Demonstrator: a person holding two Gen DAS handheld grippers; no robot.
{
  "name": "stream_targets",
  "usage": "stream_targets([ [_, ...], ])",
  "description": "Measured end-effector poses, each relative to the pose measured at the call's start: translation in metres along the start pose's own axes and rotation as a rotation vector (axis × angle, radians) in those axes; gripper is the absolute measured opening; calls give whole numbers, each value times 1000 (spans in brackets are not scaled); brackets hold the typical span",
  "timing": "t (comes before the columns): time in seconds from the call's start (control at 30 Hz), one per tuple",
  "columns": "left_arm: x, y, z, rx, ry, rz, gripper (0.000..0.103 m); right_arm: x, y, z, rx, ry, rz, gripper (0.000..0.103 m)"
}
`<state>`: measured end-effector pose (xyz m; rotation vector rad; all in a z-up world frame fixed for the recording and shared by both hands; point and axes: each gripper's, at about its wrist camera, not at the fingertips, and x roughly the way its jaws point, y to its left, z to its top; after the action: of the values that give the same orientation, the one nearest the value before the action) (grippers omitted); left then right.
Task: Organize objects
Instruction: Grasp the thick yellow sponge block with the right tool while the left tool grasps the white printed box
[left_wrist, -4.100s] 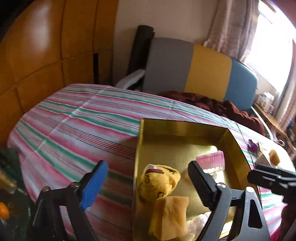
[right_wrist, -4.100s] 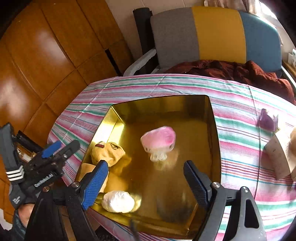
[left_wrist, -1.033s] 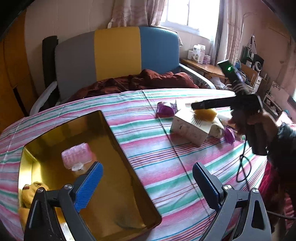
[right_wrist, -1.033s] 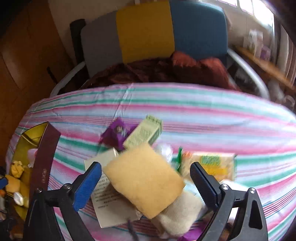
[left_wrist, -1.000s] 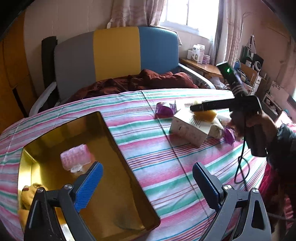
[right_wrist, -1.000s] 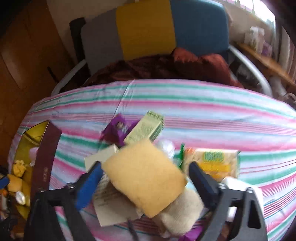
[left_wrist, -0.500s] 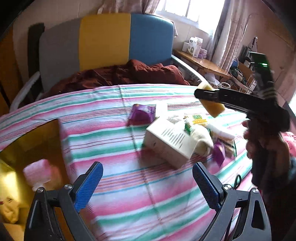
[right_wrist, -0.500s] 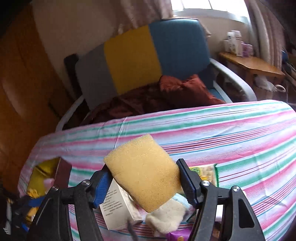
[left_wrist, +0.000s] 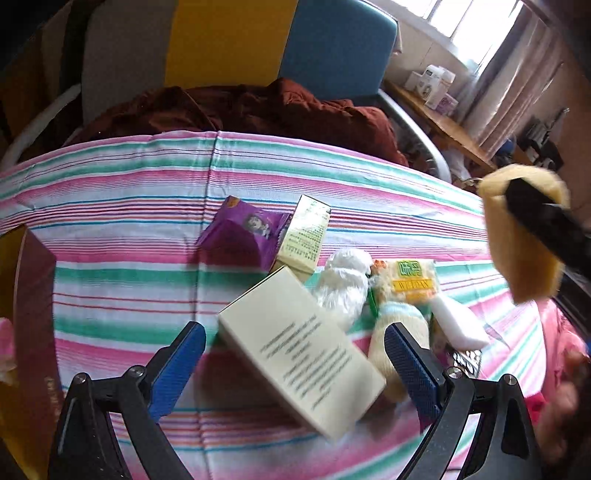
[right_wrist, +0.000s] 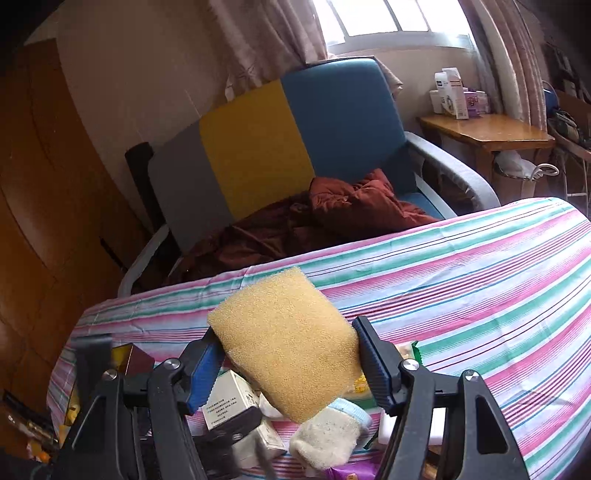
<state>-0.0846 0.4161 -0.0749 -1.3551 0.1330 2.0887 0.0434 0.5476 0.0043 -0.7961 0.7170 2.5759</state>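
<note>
Your desk (left_wrist: 110, 229) gives wide striped room behind the pile, but the near edge sits close under both tongs, and the box (left_wrist: 35, 332) waits at the far left. The carton (left_wrist: 299, 362), stiff, light and slick-sided, lies tilted on the heap between your left tongs (left_wrist: 295, 358), which stand wide and grip nothing; take it across its narrow sides. Your right tongs (right_wrist: 288, 363) have just closed on the sponge (right_wrist: 284, 343), lifted clear of the pile: soft, airy, squashes easily, so hold mid-body and lightly. The sock (right_wrist: 328, 439) below is limp; pinch a fold
</note>
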Motion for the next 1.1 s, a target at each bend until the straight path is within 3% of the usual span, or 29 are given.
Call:
stream_targets([
  [0.1, 13, -7, 1, 20, 17, 34, 98, -1, -1, 0, 3, -1, 7, 68],
  [0.17, 21, -6, -2, 36, 34, 39, 93, 1, -1, -2, -5, 14, 4, 68],
  [0.33, 6, 6, -19, 92, 21, -31, 65, 6, 13, -7, -71, 48, 29, 68],
  [0.43, -10, 11, -32, 158, 3, -37, 56, 15, 26, -14, -134, 92, 35, 68],
  [0.67, -29, 17, -57, 229, -19, -40, 54, 34, 31, -26, -178, 176, 0, 68],
  [0.87, -34, 6, -86, 356, -73, 32, 50, 43, 37, -36, -223, 223, -9, 68],
  [1.1, -40, 11, -88, 349, -78, 36, 50, 46, 35, -39, -226, 239, -19, 68],
])
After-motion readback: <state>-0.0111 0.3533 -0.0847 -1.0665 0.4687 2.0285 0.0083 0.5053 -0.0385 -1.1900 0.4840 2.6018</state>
